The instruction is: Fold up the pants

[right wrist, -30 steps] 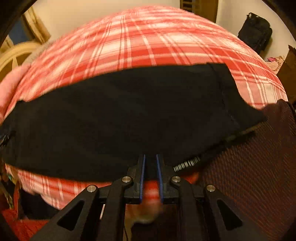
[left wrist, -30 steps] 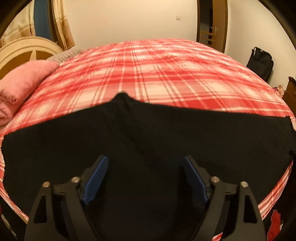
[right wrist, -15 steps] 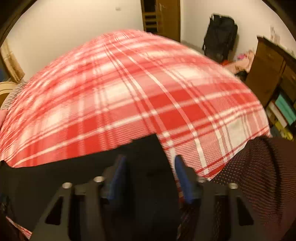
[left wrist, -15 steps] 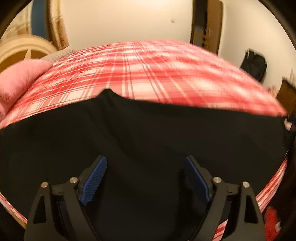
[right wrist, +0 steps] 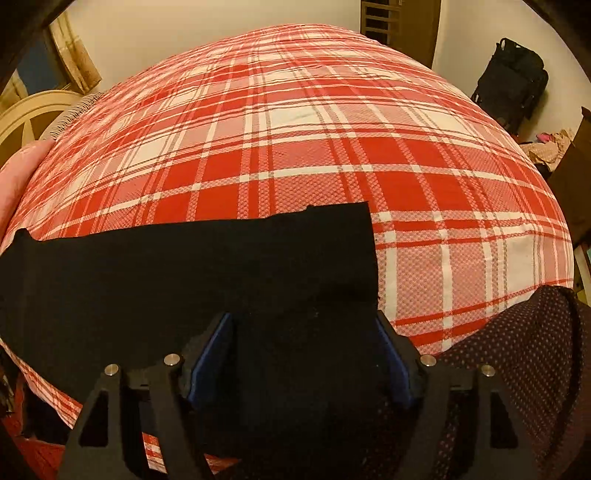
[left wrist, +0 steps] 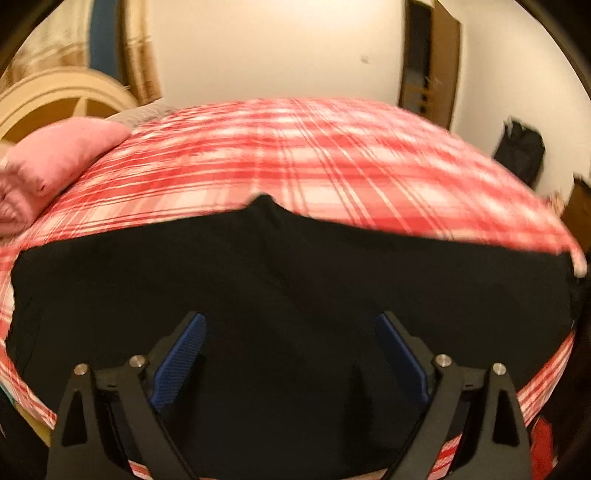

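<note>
Black pants [left wrist: 295,295] lie flat across the near edge of a bed with a red and white plaid cover [left wrist: 295,155]. They also show in the right wrist view [right wrist: 184,273], where their right end has a straight edge. My left gripper [left wrist: 291,350] is open and hovers over the middle of the pants, holding nothing. My right gripper [right wrist: 304,354] is open over the right end of the pants, its blue pads [right wrist: 210,358] apart with black cloth showing between them.
A pink pillow [left wrist: 48,166] lies at the bed's left side by a cream headboard [left wrist: 55,99]. A black backpack [right wrist: 513,81] stands by the far wall near a wooden door [right wrist: 402,26]. A dark dotted cloth [right wrist: 528,354] is at the lower right.
My right gripper was shut on the pants' edge a second ago; it has opened and now sits over their right end. The left gripper stays open and has shifted slightly.
</note>
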